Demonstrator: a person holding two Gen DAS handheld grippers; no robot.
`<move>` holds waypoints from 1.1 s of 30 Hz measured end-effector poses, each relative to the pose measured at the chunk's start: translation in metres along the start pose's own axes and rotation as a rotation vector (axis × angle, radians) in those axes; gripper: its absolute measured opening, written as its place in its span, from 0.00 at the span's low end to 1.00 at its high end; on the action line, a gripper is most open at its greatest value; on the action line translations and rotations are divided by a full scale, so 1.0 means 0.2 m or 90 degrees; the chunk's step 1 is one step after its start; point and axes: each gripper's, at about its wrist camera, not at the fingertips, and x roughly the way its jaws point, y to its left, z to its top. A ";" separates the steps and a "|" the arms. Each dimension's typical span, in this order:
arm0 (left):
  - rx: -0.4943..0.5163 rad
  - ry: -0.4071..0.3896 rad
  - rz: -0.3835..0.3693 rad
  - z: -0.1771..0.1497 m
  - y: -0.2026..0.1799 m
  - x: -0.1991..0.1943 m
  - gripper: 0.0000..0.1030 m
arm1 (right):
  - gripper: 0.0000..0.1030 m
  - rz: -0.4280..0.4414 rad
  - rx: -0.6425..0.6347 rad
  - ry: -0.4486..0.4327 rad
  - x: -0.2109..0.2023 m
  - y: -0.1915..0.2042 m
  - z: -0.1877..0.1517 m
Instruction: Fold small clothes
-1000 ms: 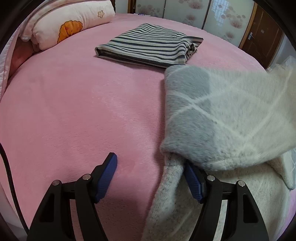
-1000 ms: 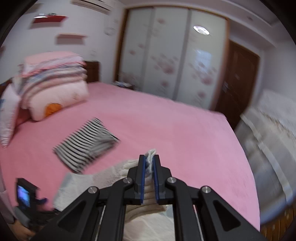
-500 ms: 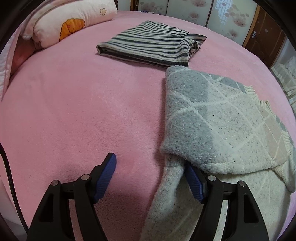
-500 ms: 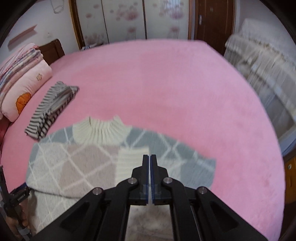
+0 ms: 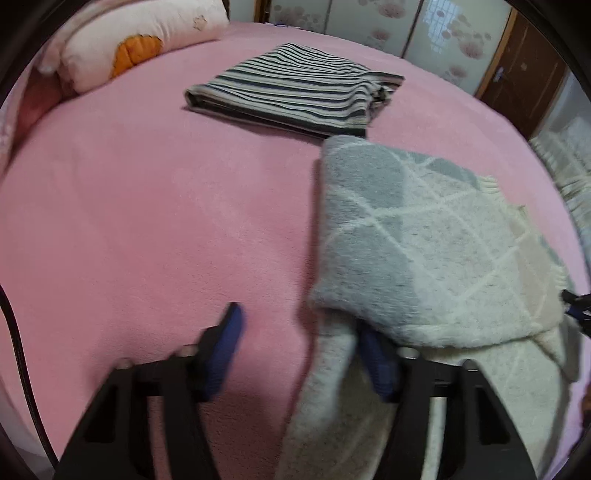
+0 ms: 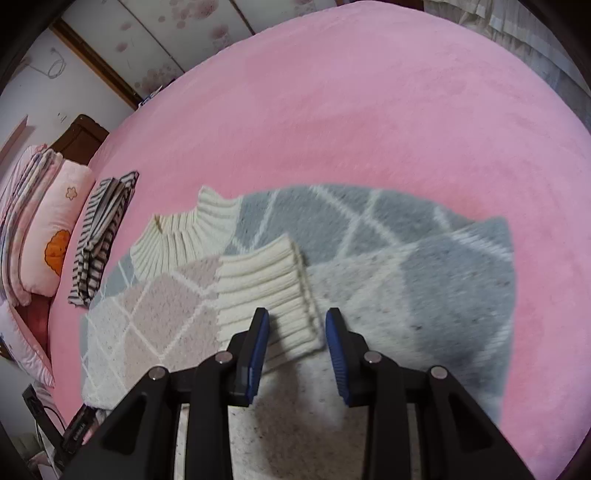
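A fuzzy grey, cream and pale-pink diamond-pattern sweater (image 6: 373, 266) lies on the pink bed (image 6: 369, 110), one sleeve folded across its body with the ribbed cuff (image 6: 266, 295) on top. My right gripper (image 6: 297, 325) is open, its jaws standing either side of the cuff's end. In the left wrist view the sweater (image 5: 424, 240) lies to the right. My left gripper (image 5: 299, 332) is open at its near edge; the right finger is partly tucked under a fold.
A folded black-and-white striped garment (image 5: 295, 88) lies farther up the bed, also in the right wrist view (image 6: 99, 236). Pillows and stacked bedding (image 6: 40, 229) sit at the headboard. Wardrobe doors (image 5: 388, 29) stand behind the bed.
My right gripper brought the sleeve down onto the sweater body and opened, leaving the cuff lying there. The left gripper stayed open at the sweater's edge, shifting slightly.
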 end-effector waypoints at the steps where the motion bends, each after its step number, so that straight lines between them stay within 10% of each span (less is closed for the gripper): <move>1: 0.002 0.001 -0.010 0.00 0.00 0.00 0.35 | 0.17 -0.010 -0.009 -0.004 0.00 0.01 0.00; 5: 0.014 -0.001 -0.030 -0.02 -0.01 -0.05 0.18 | 0.10 -0.020 -0.028 -0.046 -0.12 0.03 -0.04; 23: -0.150 0.031 -0.107 -0.08 0.20 -0.03 0.19 | 0.10 -0.095 -0.020 -0.066 -0.14 -0.07 -0.24; 28: -0.164 0.036 -0.120 -0.08 0.22 -0.04 0.23 | 0.17 -0.112 -0.009 -0.078 -0.22 -0.11 -0.27; 33: -0.111 0.021 -0.079 -0.10 0.22 -0.14 0.49 | 0.17 -0.110 0.002 -0.090 -0.34 -0.17 -0.33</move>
